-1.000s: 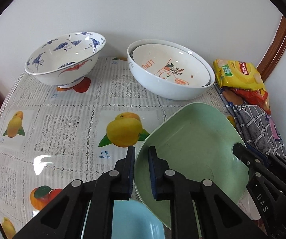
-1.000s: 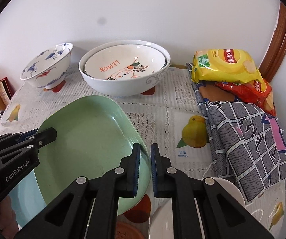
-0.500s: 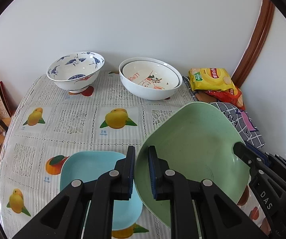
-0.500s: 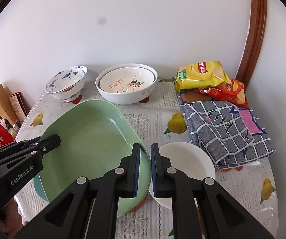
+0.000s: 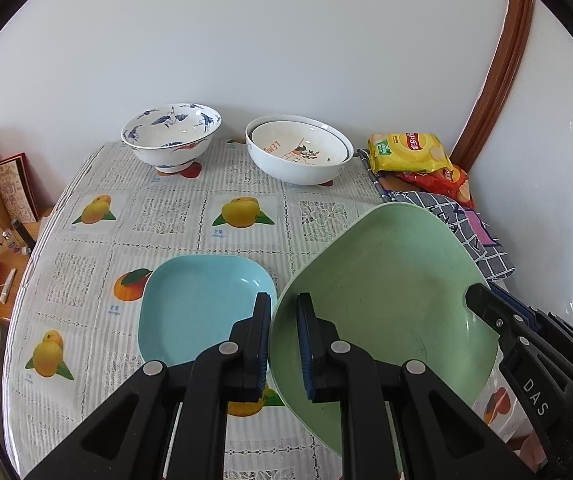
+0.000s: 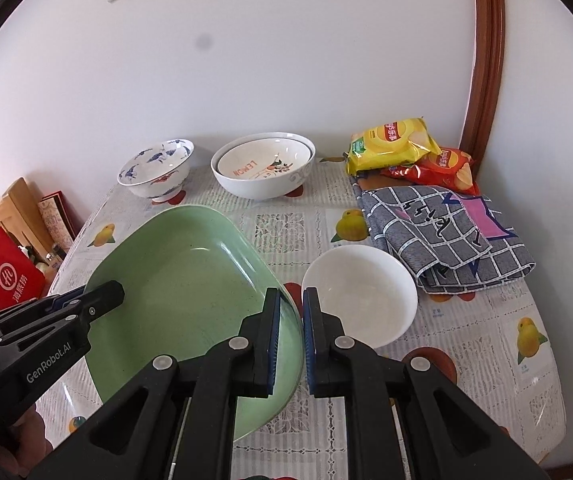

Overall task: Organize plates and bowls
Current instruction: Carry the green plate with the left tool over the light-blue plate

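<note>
lifting clear: both tongs, left tongs (image 5: 283,340) and right tongs (image 6: 291,334), clamped on opposite rims of the green plate (image 5: 386,300), have raised it off the worktop (image 5: 174,216), uncovering the blue plate (image 5: 202,304), likely its stacking spot

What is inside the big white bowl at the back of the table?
A smaller bowl printed LEMON sits nested in the white bowl. It looks empty. Whether anything lies under it cannot be seen; it covers the bottom.

The blue plate (image 5: 202,304) is partly covered by the green plate (image 5: 386,292); the red bag (image 6: 10,276) is cut off sideways.
</note>
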`<state>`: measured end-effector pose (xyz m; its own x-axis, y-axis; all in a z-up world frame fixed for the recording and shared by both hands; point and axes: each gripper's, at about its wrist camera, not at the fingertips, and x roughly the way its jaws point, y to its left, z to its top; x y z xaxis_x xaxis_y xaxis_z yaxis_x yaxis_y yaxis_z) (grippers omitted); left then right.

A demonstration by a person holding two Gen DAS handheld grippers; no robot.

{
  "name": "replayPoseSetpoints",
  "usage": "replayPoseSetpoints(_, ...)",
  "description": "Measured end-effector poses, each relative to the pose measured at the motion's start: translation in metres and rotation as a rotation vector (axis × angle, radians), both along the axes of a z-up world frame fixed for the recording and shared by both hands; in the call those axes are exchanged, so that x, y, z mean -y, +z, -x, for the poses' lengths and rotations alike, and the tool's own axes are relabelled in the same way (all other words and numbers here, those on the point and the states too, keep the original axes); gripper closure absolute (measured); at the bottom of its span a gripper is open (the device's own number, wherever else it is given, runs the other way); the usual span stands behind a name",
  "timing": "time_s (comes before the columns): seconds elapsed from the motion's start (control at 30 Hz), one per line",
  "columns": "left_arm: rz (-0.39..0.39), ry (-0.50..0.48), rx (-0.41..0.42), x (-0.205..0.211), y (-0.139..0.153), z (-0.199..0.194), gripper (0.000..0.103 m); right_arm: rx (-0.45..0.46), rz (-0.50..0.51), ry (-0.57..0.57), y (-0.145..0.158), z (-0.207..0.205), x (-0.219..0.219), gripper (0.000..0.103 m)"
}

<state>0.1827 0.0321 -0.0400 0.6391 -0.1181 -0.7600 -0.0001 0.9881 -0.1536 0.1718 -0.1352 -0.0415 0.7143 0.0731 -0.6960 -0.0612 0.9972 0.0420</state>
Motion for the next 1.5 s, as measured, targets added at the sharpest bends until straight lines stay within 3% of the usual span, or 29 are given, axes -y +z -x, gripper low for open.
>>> replayPoseSetpoints(0.97, 0.046, 0.056, 0.019, -0.033, 0.003, 0.008, 0.090, 0.020, -0.032, 0.036, 0.006, 0.000, -0.025, 0.091)
replayPoseSetpoints(1.5, 0.084, 0.095, -0.040, -0.063, -0.027, -0.001, 0.090, -0.029, -0.004, 0.067, -0.017, -0.014, -0.054, 0.091)
